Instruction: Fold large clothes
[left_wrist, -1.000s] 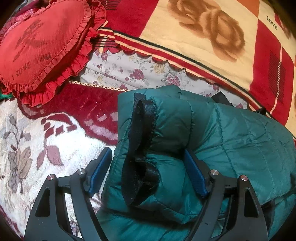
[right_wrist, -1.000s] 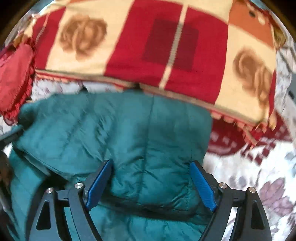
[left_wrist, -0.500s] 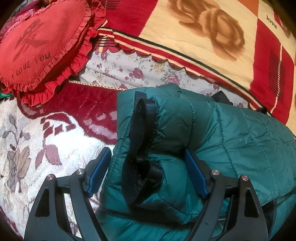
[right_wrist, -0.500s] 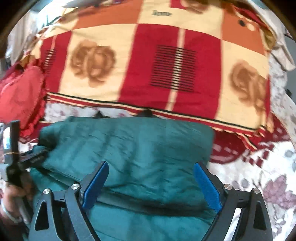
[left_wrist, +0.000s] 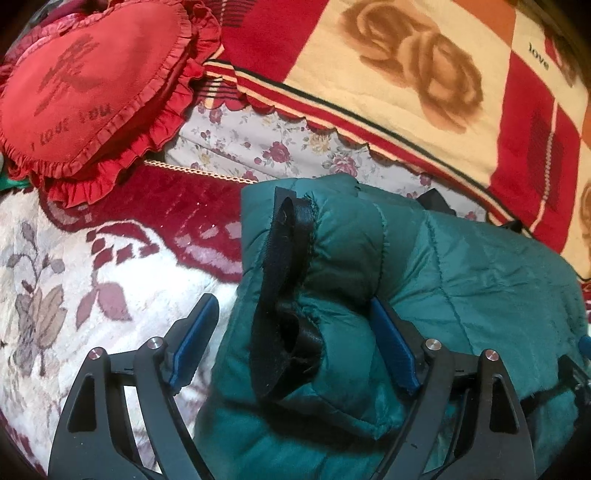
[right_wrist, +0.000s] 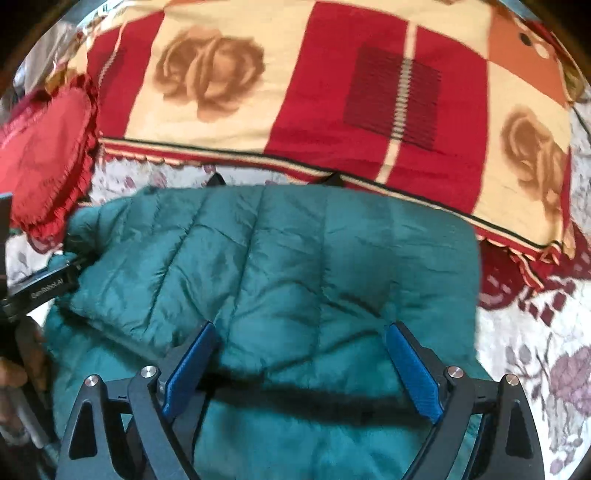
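Note:
A teal quilted puffer jacket (left_wrist: 461, 266) lies folded on a flowered bedspread. Its folded left end, with a black zipper band (left_wrist: 284, 266), bulges between my left gripper's blue pads. My left gripper (left_wrist: 295, 339) is open around that bulge; its right pad (left_wrist: 391, 350) touches the fabric, its left pad is clear of it. In the right wrist view the jacket (right_wrist: 295, 266) fills the middle. My right gripper (right_wrist: 301, 365) is open over its top layer, near a dark fold line (right_wrist: 314, 398). The left gripper's black body (right_wrist: 48, 288) shows at the jacket's left edge.
A red heart-shaped ruffled pillow (left_wrist: 92, 85) lies at the far left. A red and cream rose-pattern blanket (left_wrist: 424, 74) is bunched along the back, touching the jacket's far edge. The white and maroon bedspread (left_wrist: 92, 277) shows left of the jacket and on its right (right_wrist: 535, 350).
The left gripper and jacket end have barely moved. The right wrist view drew back and then pushed in toward the jacket; its gripper stayed open.

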